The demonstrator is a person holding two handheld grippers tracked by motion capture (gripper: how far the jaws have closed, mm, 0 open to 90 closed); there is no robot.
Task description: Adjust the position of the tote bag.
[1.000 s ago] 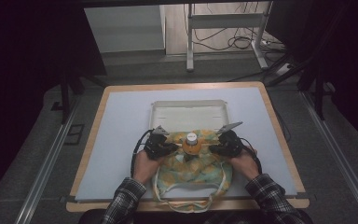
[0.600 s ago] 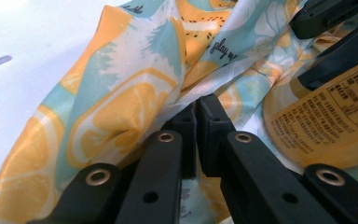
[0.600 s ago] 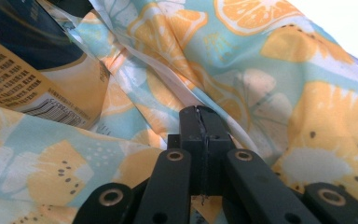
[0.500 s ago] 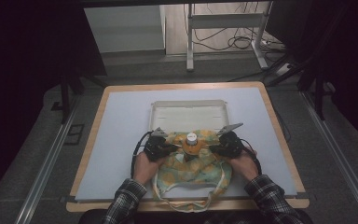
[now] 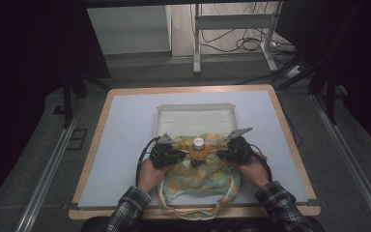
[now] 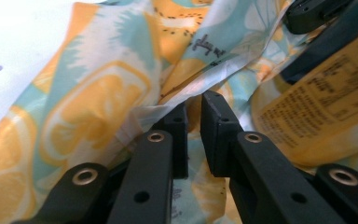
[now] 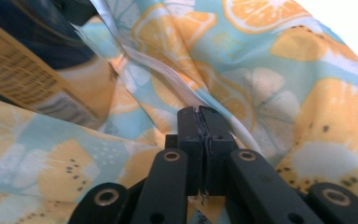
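A cloth bag [image 5: 200, 176] printed with orange slices lies at the table's near edge. In its mouth stands a bottle [image 5: 199, 145] with an orange label and a white cap. My left gripper [image 5: 176, 154] is at the left side of the bag's mouth. In the left gripper view its jaws [image 6: 195, 109] have just been opening: a narrow gap shows, with the bag's rim [image 6: 168, 100] draped on the left tip and not pinched. My right gripper [image 5: 224, 153] is at the right side, shut on the rim [image 7: 198, 112]. The bottle [image 7: 23, 70] shows beyond.
A shallow white tray [image 5: 195, 110] sits just behind the bag on the pale mat [image 5: 125, 145]. The bag's handles [image 5: 193, 210] trail over the table's wooden front edge. Dark floor and metal stand legs lie beyond the table.
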